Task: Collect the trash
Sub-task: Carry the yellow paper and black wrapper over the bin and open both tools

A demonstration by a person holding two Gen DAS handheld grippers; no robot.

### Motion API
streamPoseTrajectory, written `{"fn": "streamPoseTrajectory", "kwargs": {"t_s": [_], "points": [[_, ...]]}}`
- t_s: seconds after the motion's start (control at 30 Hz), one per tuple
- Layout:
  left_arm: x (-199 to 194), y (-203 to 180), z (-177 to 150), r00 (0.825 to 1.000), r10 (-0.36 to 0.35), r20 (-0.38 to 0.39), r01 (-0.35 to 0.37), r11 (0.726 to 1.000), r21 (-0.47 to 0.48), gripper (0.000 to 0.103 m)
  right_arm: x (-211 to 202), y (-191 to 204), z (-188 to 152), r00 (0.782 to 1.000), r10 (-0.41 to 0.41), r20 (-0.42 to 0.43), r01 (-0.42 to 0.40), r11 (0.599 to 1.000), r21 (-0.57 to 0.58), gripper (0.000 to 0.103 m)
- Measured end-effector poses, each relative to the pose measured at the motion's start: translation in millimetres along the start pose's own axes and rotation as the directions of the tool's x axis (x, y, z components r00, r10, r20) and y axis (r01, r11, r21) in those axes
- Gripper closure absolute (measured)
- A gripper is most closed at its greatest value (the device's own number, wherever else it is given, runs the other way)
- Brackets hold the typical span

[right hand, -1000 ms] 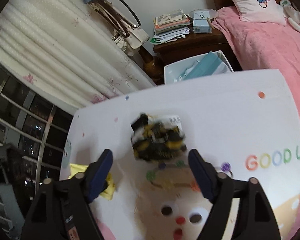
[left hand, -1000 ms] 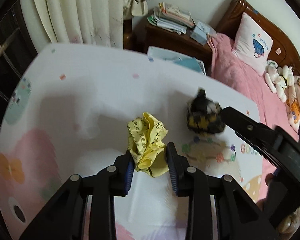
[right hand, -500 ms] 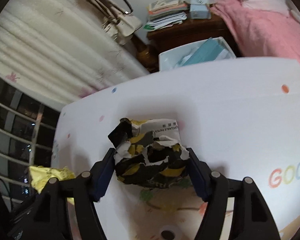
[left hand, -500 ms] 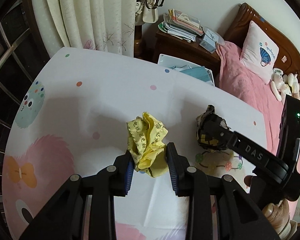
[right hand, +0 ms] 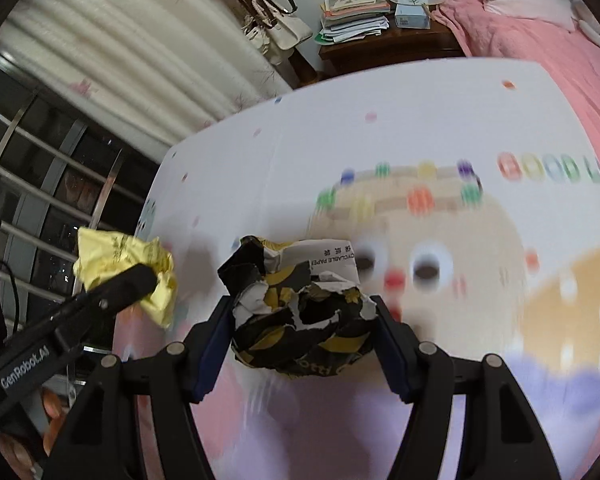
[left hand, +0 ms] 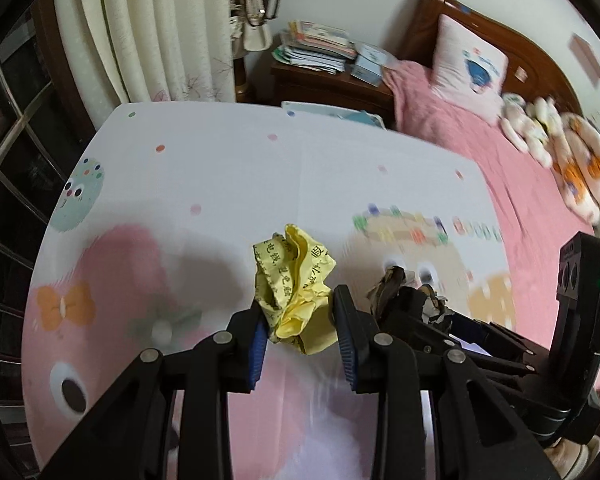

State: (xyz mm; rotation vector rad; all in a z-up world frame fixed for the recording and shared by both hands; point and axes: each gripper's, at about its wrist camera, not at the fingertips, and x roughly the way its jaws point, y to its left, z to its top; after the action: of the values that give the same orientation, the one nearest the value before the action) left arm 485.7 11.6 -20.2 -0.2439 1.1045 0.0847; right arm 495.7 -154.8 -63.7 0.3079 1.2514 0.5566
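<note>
We take the table [left hand: 228, 168] as our landmark. Above it, our left gripper [left hand: 300, 320] clasps the paper wad [left hand: 294, 288], with our right gripper [right hand: 304, 332] just to its right clasping the torn wrapper [right hand: 300, 312]. Behind the table stands the nightstand [left hand: 328, 84], right of it the bed [left hand: 500, 152].
</note>
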Motion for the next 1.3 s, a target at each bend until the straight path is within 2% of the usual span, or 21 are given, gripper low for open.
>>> {"fn": "streamPoseTrajectory", "kwargs": {"t_s": [0.13, 0.3, 0.57, 0.73, 0.9, 1.0, 1.3], "points": [[-33.0, 0.7, -42.6, 1.000, -0.027, -0.006, 0.027, 0.998, 0.057, 0.074, -28.1, 14.2, -45.7, 1.000, 0.004, 0.013, -0.005, 0.999, 0.034, 0.037], [-80.1, 15.6, -108.1, 0.995, -0.096, -0.021, 0.098, 0.987, 0.123, 0.074, -59.7, 40.7, -110.7, 0.999, -0.016, 0.035, 0.013, 0.998, 0.066, 0.037], [-136.1, 75.8, -207.6, 0.980, -0.172, -0.095, 0.189, 0.960, 0.207, 0.074, -100.0, 101.9, -233.5, 0.986, -0.111, 0.124, 0.091, 0.984, 0.154, 0.037], [-164.1, 111.0, -262.1, 0.980, -0.169, -0.109, 0.194, 0.938, 0.289, 0.074, -112.8, 132.0, -309.6, 0.976, -0.167, 0.143, 0.134, 0.967, 0.218, 0.037], [-175.8, 136.9, -299.7, 0.977, -0.160, -0.139, 0.197, 0.927, 0.319, 0.073, -113.3, 146.8, -366.5, 0.972, -0.208, 0.112, 0.171, 0.947, 0.271, 0.037], [-177.7, 147.2, -324.5, 0.974, -0.151, -0.167, 0.199, 0.924, 0.326, 0.073, -111.6, 151.6, -389.3, 0.971, -0.222, 0.090, 0.188, 0.940, 0.286, 0.037], [-154.0, 137.8, -376.5, 0.963, -0.125, -0.239, 0.202, 0.922, 0.330, 0.073, -90.9, 141.4, -442.9, 0.970, -0.245, -0.002, 0.234, 0.926, 0.296, 0.037]]}}
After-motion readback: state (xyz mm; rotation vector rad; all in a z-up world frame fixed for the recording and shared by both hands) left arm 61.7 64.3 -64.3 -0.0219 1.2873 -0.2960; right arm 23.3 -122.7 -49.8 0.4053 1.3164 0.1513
